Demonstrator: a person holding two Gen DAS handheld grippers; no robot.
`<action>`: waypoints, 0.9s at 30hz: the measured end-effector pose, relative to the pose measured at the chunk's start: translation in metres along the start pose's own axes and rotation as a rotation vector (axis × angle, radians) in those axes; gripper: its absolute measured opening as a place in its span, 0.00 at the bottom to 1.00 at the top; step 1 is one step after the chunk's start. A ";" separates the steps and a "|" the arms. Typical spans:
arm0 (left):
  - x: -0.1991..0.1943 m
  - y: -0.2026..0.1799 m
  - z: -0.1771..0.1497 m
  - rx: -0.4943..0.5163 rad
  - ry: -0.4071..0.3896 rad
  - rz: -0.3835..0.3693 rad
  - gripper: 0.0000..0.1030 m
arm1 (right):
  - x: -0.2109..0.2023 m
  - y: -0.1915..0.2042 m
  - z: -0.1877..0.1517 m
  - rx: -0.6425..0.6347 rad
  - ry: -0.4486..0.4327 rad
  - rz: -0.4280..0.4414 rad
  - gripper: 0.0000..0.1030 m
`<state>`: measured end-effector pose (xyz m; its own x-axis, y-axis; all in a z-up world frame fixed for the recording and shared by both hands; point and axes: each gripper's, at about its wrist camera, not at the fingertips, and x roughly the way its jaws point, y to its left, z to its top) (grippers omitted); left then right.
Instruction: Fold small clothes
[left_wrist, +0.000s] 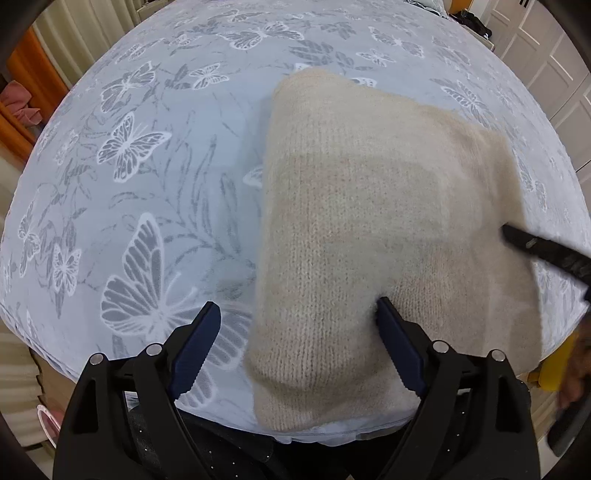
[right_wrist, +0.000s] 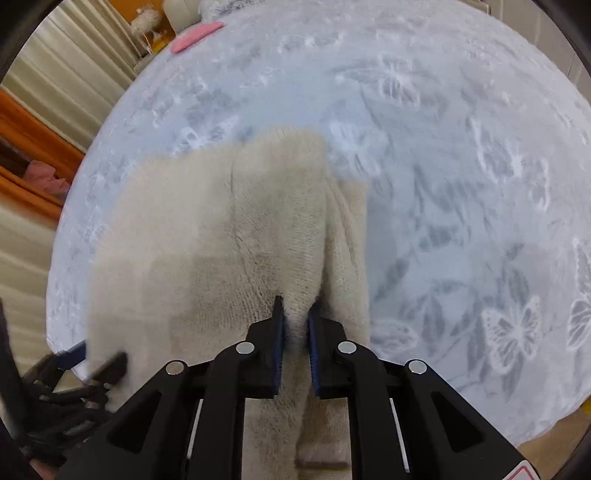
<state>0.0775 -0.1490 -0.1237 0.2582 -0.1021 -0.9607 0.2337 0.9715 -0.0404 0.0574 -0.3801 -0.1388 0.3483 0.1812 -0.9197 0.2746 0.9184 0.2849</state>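
Observation:
A cream knitted garment (left_wrist: 369, 206) lies partly folded on a pale blue bed cover with white butterflies (left_wrist: 140, 177). My left gripper (left_wrist: 295, 312) is open over the garment's near edge; its right finger touches the knit, its left finger is over the cover. In the right wrist view my right gripper (right_wrist: 295, 308) is shut on a bunched fold of the garment (right_wrist: 229, 229) near the bed's front edge. The right gripper's dark finger (left_wrist: 546, 251) shows at the right edge of the left wrist view. The left gripper (right_wrist: 99, 362) shows blurred at lower left.
The bed cover (right_wrist: 461, 184) spreads wide to the right of the garment. A pink item (right_wrist: 195, 35) lies at the far edge. Orange wooden furniture (right_wrist: 33, 147) and cream curtains stand to the left. White cabinet doors (left_wrist: 554, 74) stand at the right.

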 end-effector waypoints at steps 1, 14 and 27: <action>-0.002 0.000 0.000 0.002 -0.004 0.008 0.81 | -0.007 -0.001 0.000 0.017 -0.007 0.020 0.11; -0.023 0.017 0.002 -0.097 -0.002 -0.180 0.90 | -0.033 -0.026 -0.030 0.098 -0.023 0.057 0.76; 0.028 0.010 0.029 -0.094 0.081 -0.200 0.94 | 0.031 -0.040 -0.037 0.290 0.094 0.288 0.82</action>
<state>0.1146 -0.1487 -0.1430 0.1389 -0.2806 -0.9497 0.1838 0.9497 -0.2537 0.0237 -0.3978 -0.1886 0.3685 0.4595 -0.8081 0.4239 0.6906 0.5859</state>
